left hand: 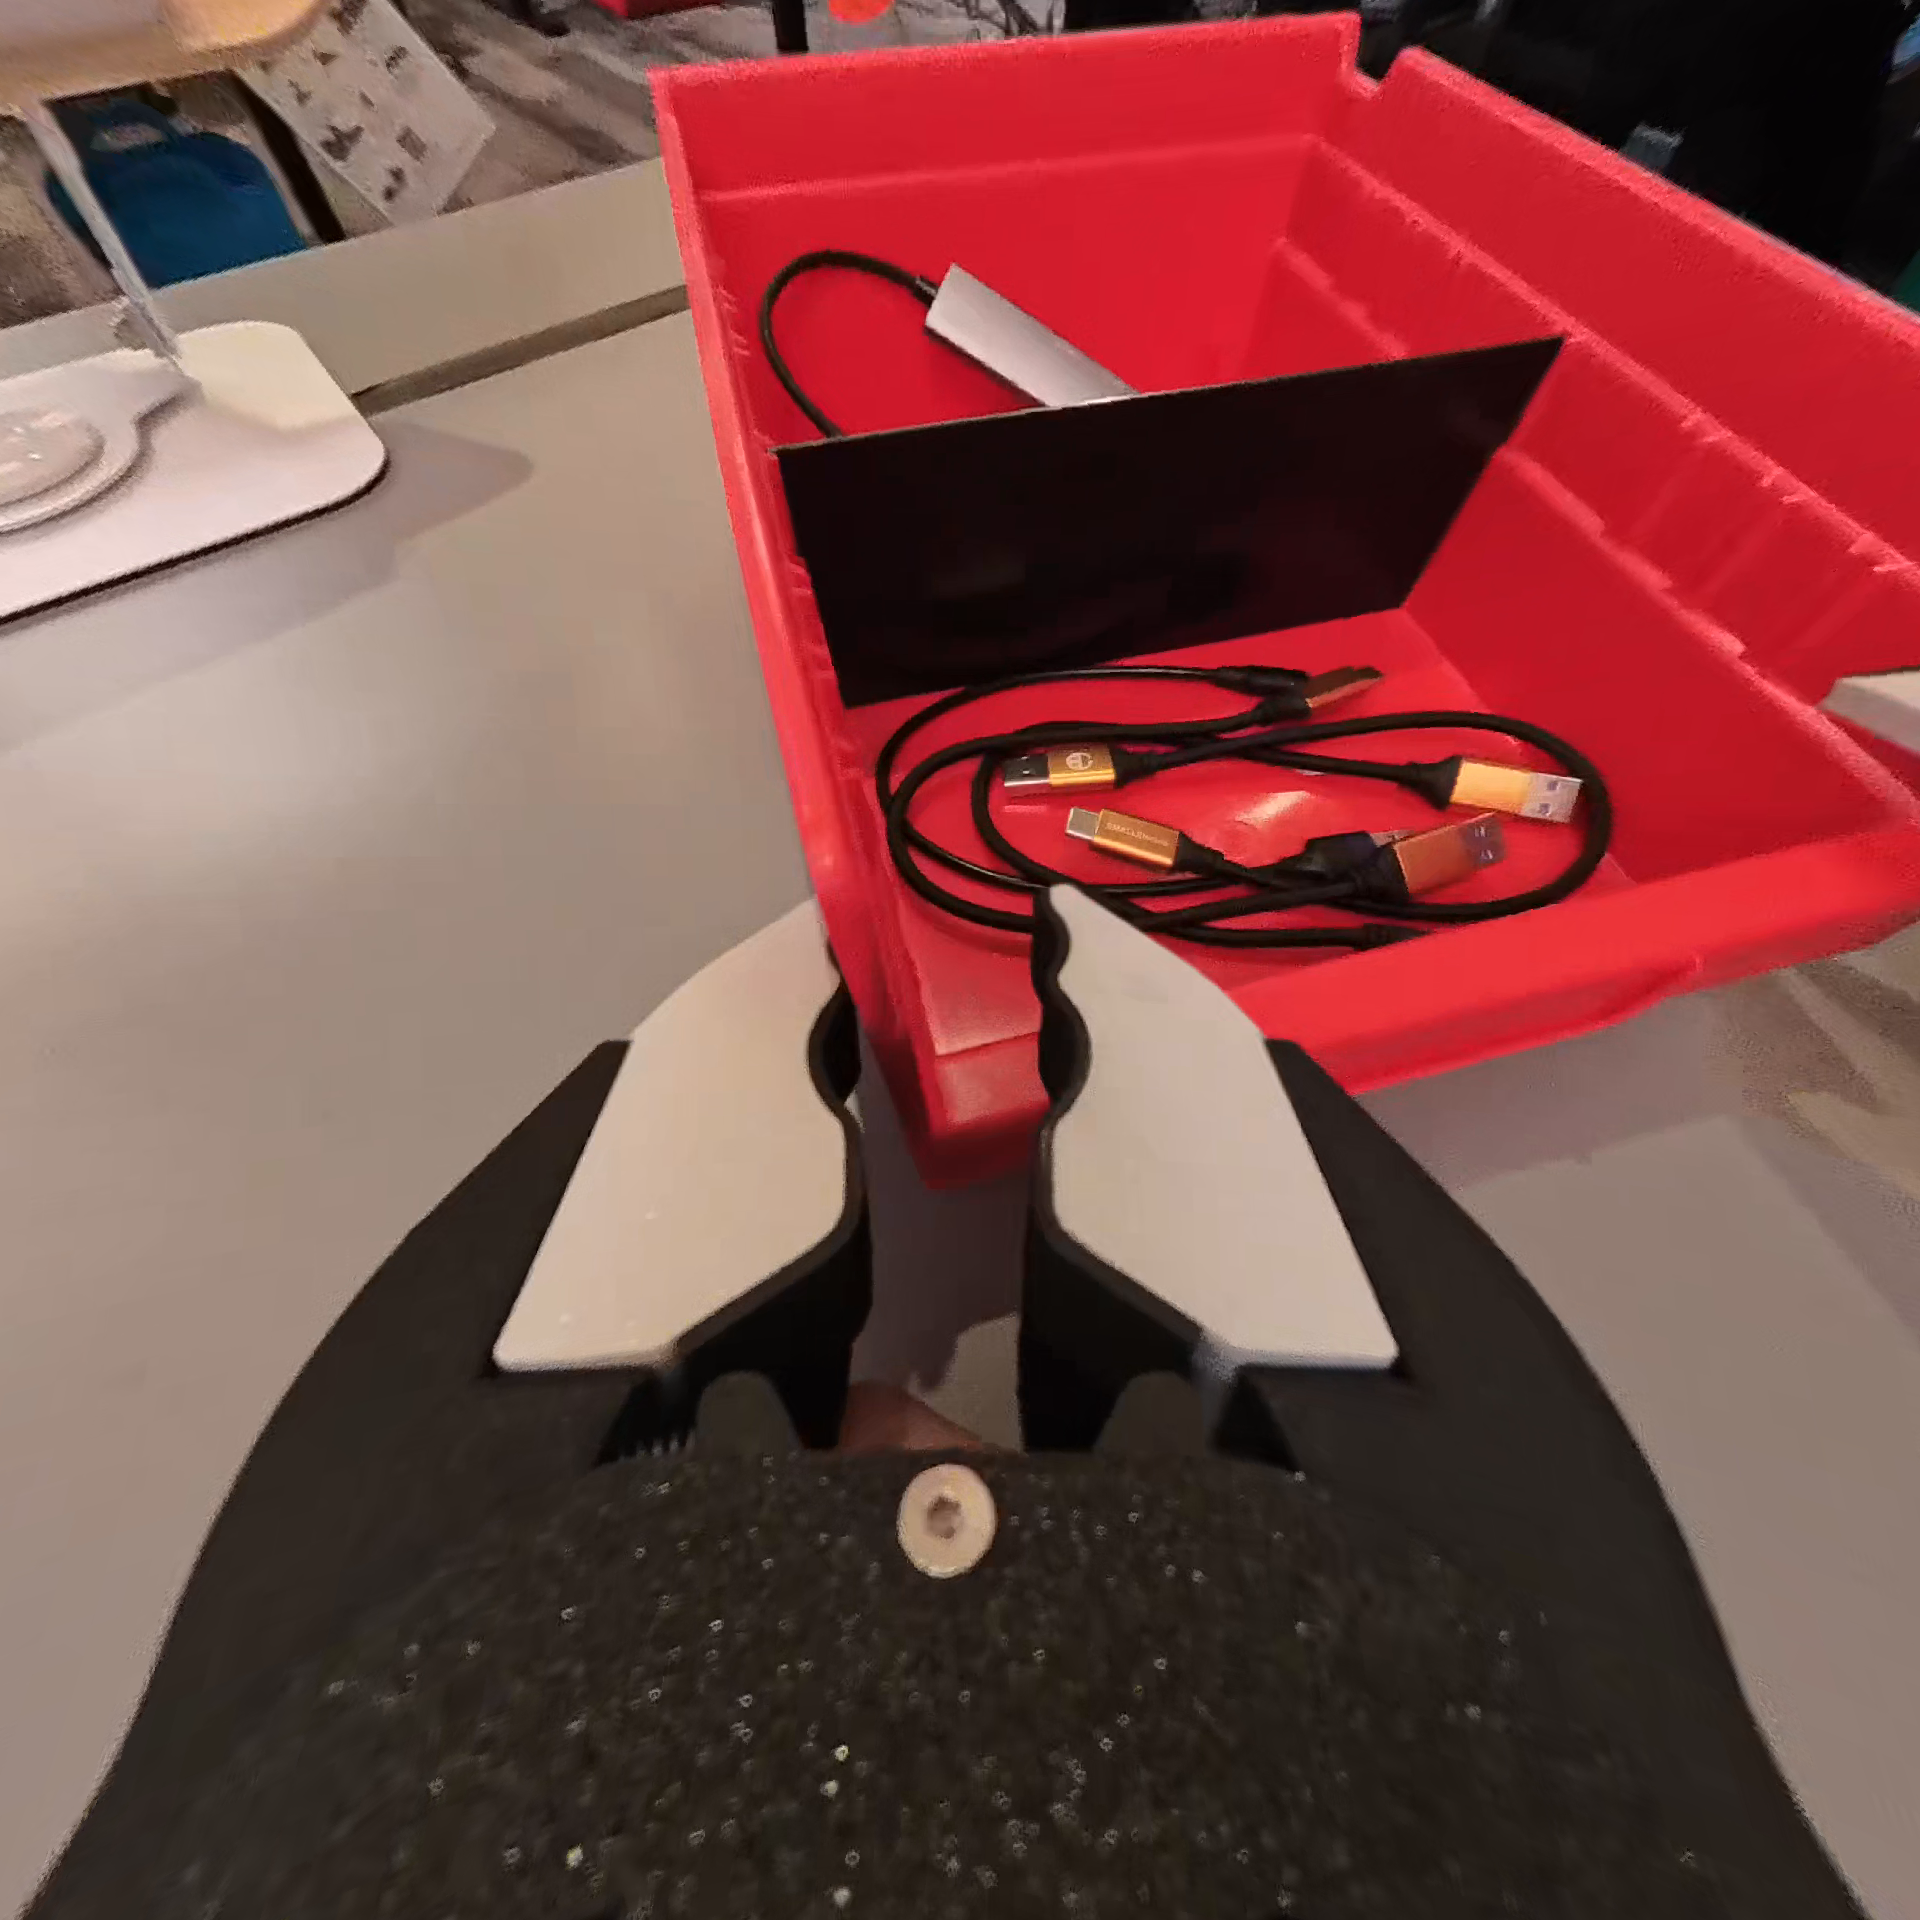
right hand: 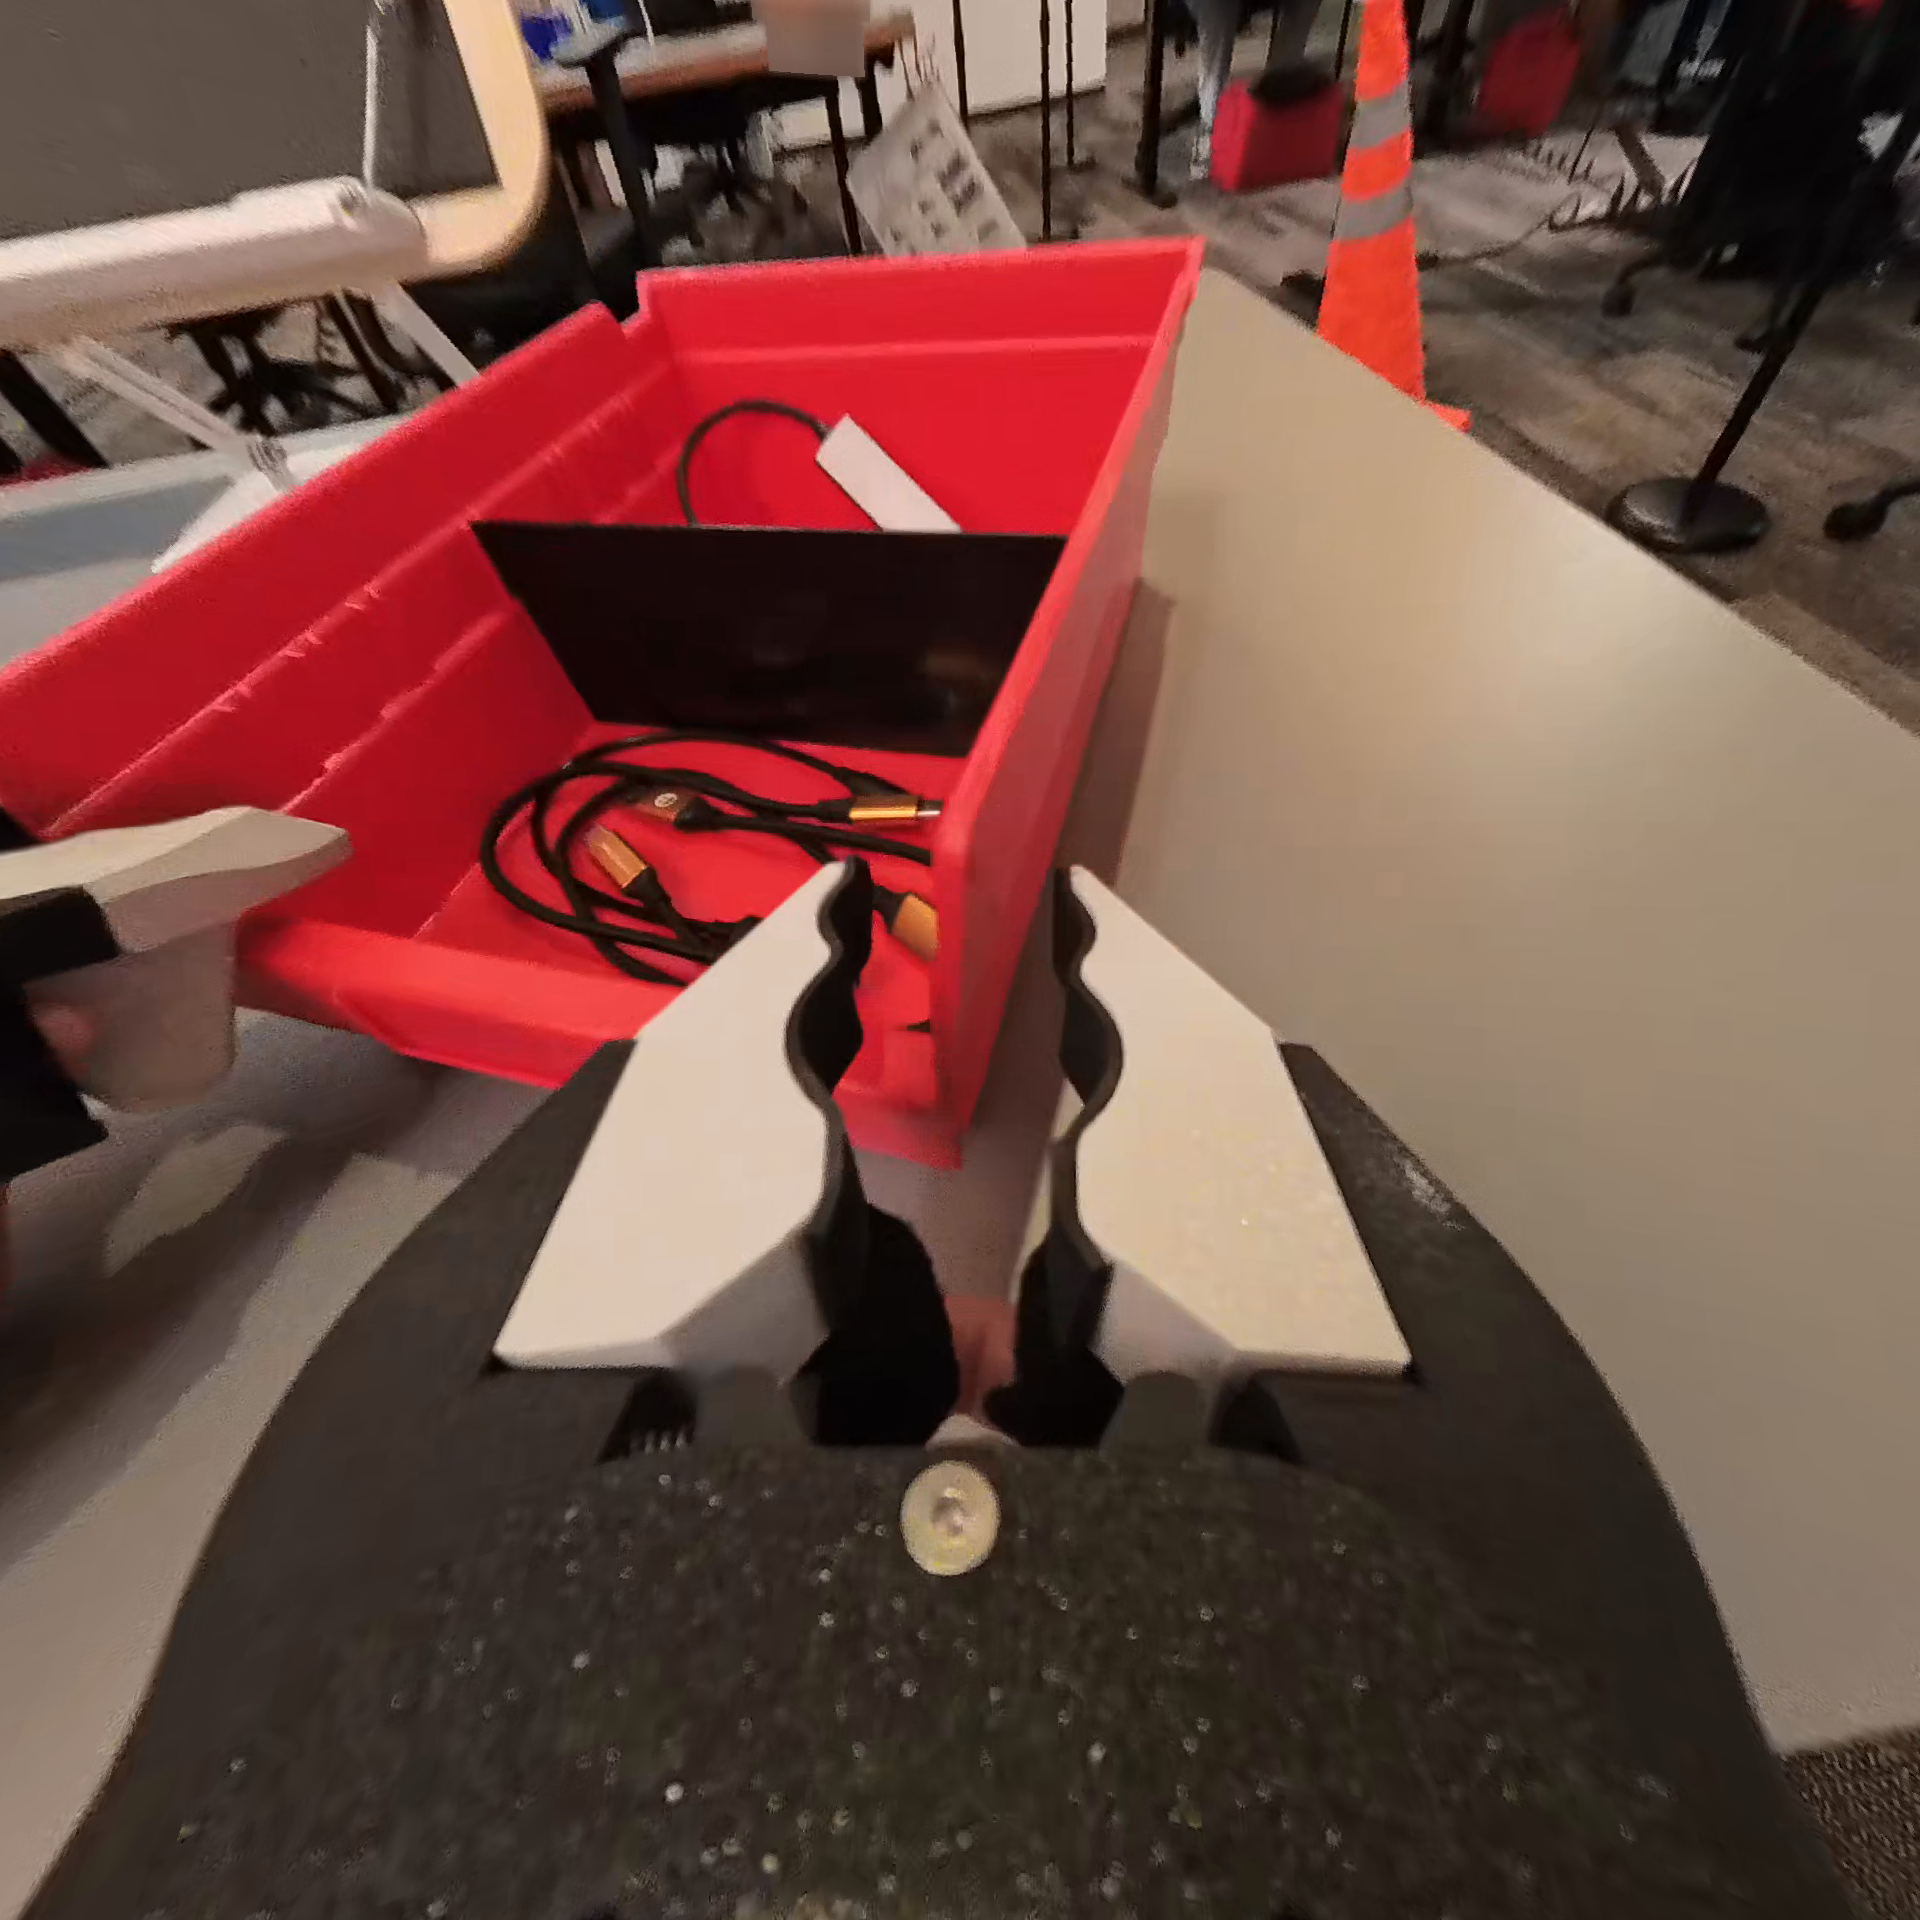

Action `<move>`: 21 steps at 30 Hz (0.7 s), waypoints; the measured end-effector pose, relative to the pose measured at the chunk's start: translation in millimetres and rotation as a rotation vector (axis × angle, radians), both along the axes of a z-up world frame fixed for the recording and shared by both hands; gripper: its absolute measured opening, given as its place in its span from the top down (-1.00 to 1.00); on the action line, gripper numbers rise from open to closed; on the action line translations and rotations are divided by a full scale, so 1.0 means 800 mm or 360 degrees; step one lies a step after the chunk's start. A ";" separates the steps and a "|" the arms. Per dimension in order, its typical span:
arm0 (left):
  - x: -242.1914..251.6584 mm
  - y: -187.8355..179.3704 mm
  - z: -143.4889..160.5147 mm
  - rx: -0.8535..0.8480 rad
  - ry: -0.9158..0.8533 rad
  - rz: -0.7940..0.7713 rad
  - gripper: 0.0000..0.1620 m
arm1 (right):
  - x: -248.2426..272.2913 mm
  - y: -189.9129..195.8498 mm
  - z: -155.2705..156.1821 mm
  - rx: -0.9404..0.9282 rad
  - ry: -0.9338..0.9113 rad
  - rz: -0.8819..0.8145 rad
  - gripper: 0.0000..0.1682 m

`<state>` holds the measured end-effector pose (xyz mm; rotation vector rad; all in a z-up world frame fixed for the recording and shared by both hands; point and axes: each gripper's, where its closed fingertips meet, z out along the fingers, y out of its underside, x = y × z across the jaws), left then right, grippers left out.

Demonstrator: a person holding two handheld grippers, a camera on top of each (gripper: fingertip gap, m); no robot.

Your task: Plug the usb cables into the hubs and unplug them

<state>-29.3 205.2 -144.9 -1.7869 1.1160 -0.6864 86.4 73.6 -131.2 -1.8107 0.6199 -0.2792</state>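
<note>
A red bin (left hand: 1039,135) sits on the grey surface (left hand: 364,831), a black divider (left hand: 1122,540) splitting it: a silver hub (left hand: 1023,338) far, tangled black cables (left hand: 1226,821) near. The left claw (left hand: 940,914) and right claw (right hand: 961,883) hang released, empty, at its near corners. Those looped cables could snag together if one is lifted.

Workshop-like hall: grey table (right hand: 1455,831), orange traffic cone (right hand: 1377,208), stands on carpet.
</note>
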 end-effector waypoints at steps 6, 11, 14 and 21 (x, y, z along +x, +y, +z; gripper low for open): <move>-0.023 0.001 0.009 0.0035 -0.0019 0.0133 0.94 | 0.013 0.008 0.011 0.0015 -0.0130 -0.0080 0.96; -0.080 0.016 0.040 0.0097 -0.0148 0.0352 0.94 | -0.028 0.049 0.033 0.0110 -0.0216 0.0003 0.98; -0.125 0.038 0.065 0.0206 -0.0162 0.0487 0.95 | -0.063 0.086 0.053 0.0154 -0.0292 0.0082 0.99; -0.291 0.102 0.066 0.0275 -0.0100 0.0855 0.97 | -0.214 0.197 0.078 0.0208 -0.0378 0.0454 0.98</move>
